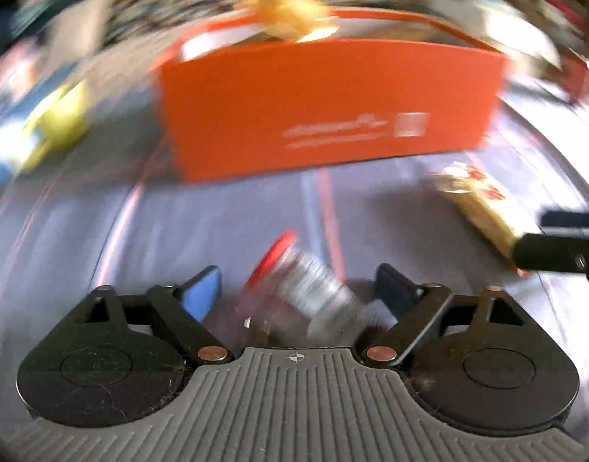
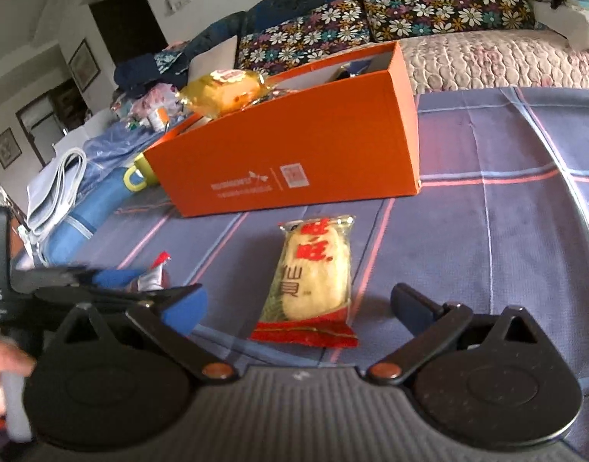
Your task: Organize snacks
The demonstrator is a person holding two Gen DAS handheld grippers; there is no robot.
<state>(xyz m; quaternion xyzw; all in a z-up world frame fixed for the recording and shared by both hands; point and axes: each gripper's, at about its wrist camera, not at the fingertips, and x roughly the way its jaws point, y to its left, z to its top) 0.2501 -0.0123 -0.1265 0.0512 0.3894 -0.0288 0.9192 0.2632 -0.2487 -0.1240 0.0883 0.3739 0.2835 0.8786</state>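
An orange box stands open on the checked cloth, with a yellow snack packet resting on its rim. My left gripper hangs low over the cloth. A small silvery packet with a red end lies between its fingers, which stand a little clear of it. The view is blurred. My right gripper is open just above a rice cracker packet that lies flat on the cloth in front of the box.
A blue bottle with a yellow-green lid lies left of the box, beside folded grey cloth. Behind the table runs a sofa with floral cushions. A hand shows at the lower left.
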